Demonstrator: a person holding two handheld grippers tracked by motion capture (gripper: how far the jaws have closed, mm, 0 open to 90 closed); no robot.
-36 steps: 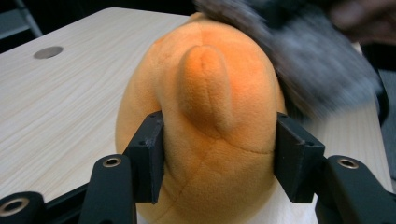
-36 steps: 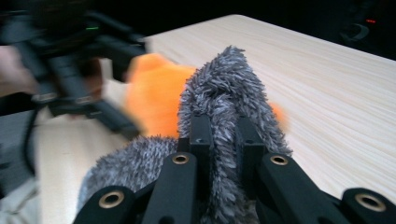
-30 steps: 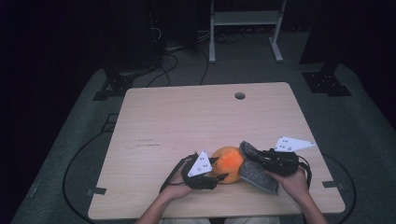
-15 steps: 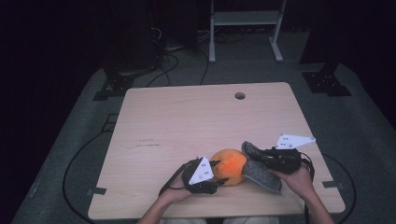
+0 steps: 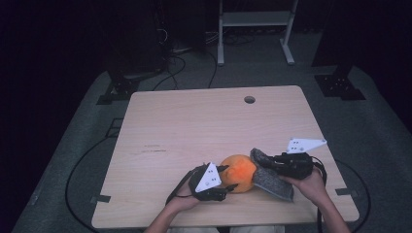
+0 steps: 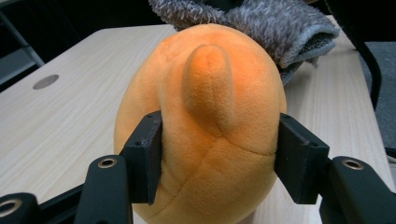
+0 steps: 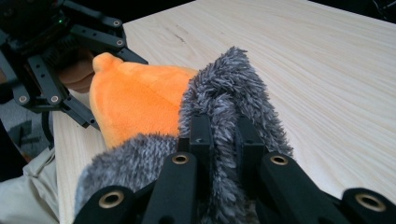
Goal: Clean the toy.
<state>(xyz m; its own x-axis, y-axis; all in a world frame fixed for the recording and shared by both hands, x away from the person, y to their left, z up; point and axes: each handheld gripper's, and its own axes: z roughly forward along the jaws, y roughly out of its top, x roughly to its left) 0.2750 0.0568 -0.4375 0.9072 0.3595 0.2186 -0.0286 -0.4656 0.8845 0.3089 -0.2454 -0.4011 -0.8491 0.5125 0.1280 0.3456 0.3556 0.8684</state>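
An orange plush toy (image 5: 239,171) lies on the wooden table (image 5: 204,121) near its front edge. My left gripper (image 5: 231,177) grips it from the left. In the left gripper view both pads (image 6: 148,158) press into the sides of the plush (image 6: 205,107); the jaws have just been opening slightly with the plush still between them. My right gripper (image 5: 270,163) is shut on a grey fuzzy cloth (image 5: 273,183), which leans against the right side of the plush. In the right gripper view the cloth (image 7: 224,88) stands pinched between the jaws, with the plush (image 7: 135,102) just behind it.
A round cable hole (image 5: 249,99) sits near the table's far edge. A white metal stand (image 5: 252,19) is on the floor beyond the table, and cables (image 5: 82,165) trail along the floor at the left. Bare tabletop stretches behind and left of the plush.
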